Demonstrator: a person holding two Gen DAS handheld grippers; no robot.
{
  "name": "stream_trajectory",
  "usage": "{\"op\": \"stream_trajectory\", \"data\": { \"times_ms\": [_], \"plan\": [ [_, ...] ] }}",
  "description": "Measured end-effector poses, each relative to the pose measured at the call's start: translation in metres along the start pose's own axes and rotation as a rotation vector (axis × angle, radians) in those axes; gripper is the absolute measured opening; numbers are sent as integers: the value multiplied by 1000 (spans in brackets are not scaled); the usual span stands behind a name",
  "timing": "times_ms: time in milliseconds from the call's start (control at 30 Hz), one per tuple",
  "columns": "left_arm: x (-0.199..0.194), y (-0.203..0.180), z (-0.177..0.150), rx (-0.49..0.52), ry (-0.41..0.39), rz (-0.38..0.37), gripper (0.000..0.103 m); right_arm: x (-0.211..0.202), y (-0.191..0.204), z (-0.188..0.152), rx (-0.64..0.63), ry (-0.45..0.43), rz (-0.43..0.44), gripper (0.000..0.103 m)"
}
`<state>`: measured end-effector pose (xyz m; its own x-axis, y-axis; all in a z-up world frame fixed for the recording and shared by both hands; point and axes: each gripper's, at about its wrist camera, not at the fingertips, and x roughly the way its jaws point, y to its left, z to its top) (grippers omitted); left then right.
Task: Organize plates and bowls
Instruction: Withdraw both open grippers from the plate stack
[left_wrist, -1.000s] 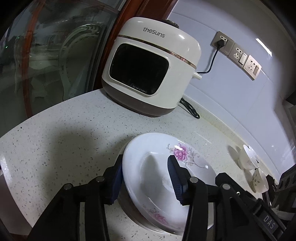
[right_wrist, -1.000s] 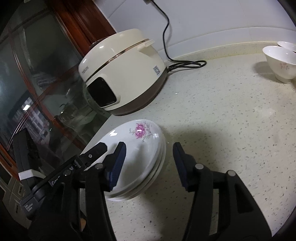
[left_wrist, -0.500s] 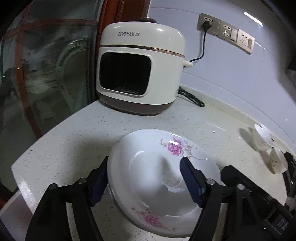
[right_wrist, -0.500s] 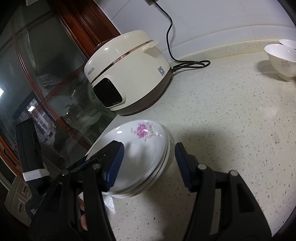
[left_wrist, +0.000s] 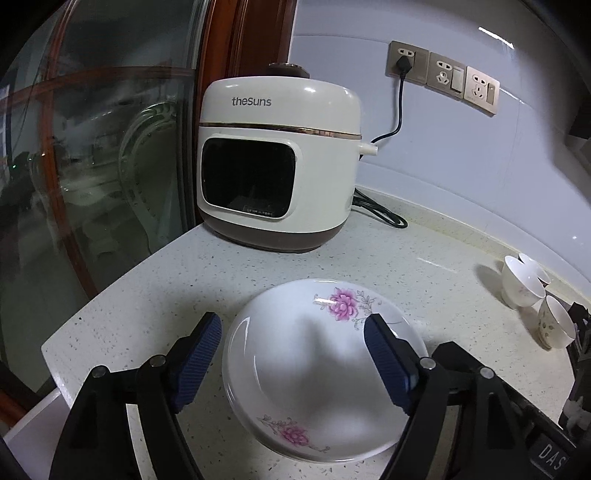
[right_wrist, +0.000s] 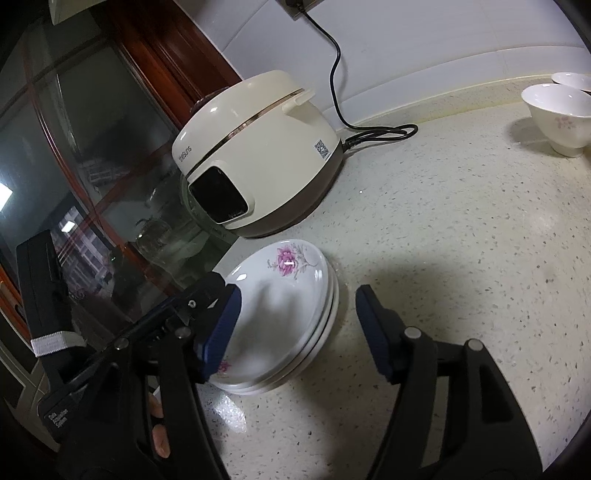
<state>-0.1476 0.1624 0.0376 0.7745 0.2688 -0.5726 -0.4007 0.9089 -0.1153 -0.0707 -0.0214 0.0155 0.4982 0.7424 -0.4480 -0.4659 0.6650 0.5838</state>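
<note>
Plates (right_wrist: 284, 314) stacked on counter (right_wrist: 461, 258) beside rice cooker (left_wrist: 280, 162). Left gripper (left_wrist: 291, 350) and right gripper (right_wrist: 295, 325) both released, empty. Bowls (left_wrist: 524, 284) far right, unstacked; likely next.

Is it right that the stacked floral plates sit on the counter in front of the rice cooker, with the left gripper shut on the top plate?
Not quite: the left gripper is open, its jaws apart on either side of the plates, as the left wrist view shows. They do sit before the rice cooker.

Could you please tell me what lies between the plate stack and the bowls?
Only bare speckled counter, shown in the right wrist view, between the plates and the bowls.
</note>
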Motion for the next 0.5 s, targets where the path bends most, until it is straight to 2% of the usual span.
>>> {"op": "stream_trajectory", "data": {
  "times_ms": [267,400,500],
  "plan": [
    [-6,-5,-4,9,-6,41,83,-2,-8,2,49,-2,17,76],
    [-10,-13,-6,32,-1,92,84,-9,-21,4,122,-11,56,79],
    [-17,-26,-9,93,-25,154,84,-20,-31,2,176,-18,89,80]
  ]
}}
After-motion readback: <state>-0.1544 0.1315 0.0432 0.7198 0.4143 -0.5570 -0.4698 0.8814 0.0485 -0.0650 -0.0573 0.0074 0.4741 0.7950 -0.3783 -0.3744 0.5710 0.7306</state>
